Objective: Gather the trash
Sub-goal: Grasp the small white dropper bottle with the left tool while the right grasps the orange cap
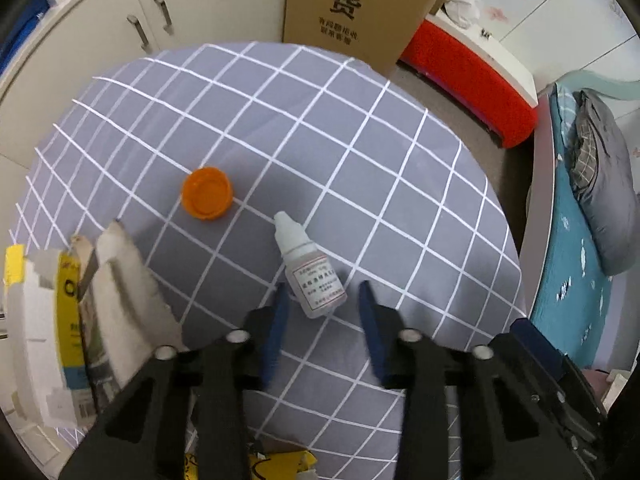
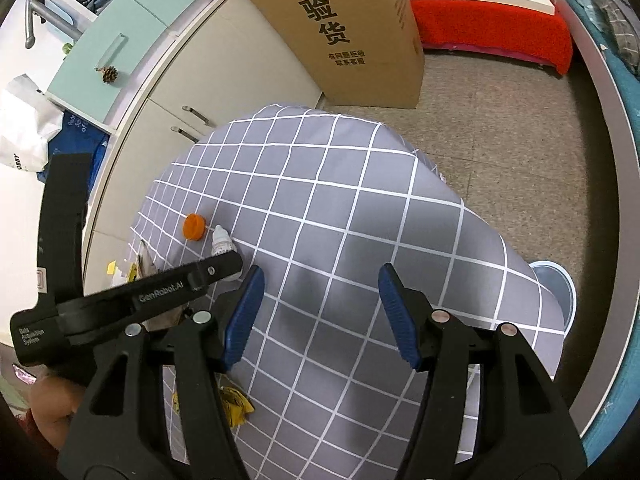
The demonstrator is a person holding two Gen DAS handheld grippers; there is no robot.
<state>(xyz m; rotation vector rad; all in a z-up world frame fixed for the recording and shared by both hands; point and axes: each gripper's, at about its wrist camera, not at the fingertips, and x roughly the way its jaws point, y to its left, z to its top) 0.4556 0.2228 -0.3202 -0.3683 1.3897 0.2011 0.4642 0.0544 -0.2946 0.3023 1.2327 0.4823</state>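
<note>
At the far left of the left wrist view, torn cardboard scraps (image 1: 116, 292) and a yellow-and-white carton (image 1: 40, 320) are lying at the edge of the checked grey cloth (image 1: 360, 160) covering the table. Moving right, an orange cap (image 1: 207, 193) is sitting flat on the cloth, well clear of my fingers. Next to it, the small white dropper bottle (image 1: 310, 268) is lying on its side, nozzle pointing away and up-left, base nearest me, so its long axis is running roughly along my line of reach, tilted a little leftward. I am holding the left gripper (image 1: 322, 294) almost straight over it: the bottle's base is sitting between the two blue pads (image 1: 280, 320), closer to the left one, with a gap showing on the right. The jaws are parted and not yet pressing it. I judge this bottle to be the next piece of trash, and the left hand is plainly the nearer one.

Further right, my right gripper (image 2: 320, 280) is hanging over bare cloth, jaws released and holding nothing, with the bottle (image 2: 222, 242) far off to its left. A pale blue bin (image 2: 556, 280) is peeking past the table's right edge.
</note>
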